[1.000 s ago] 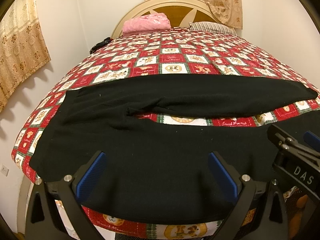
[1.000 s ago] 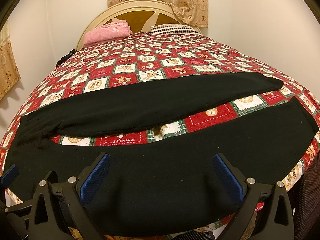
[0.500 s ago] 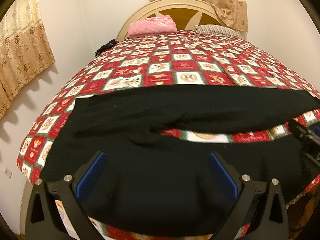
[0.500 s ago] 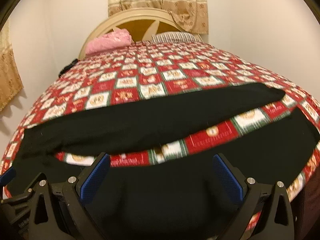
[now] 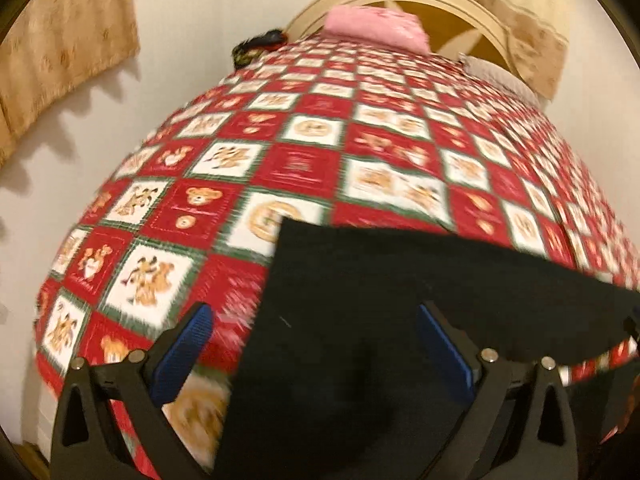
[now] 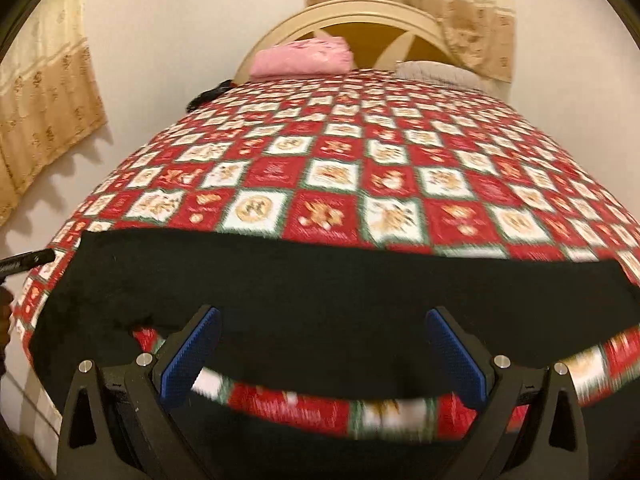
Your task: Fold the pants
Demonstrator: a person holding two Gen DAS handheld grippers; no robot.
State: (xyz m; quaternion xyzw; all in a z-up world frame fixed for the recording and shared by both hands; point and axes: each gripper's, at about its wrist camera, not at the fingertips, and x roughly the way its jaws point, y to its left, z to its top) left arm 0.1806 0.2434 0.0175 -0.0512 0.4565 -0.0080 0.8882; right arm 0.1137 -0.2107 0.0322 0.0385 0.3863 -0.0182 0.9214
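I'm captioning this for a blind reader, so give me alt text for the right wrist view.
Black pants lie spread across the near end of a bed's red and white checkered quilt, seen between the open right gripper with blue-padded fingers. A pink folded bundle sits by the headboard; the picture is motion-blurred.
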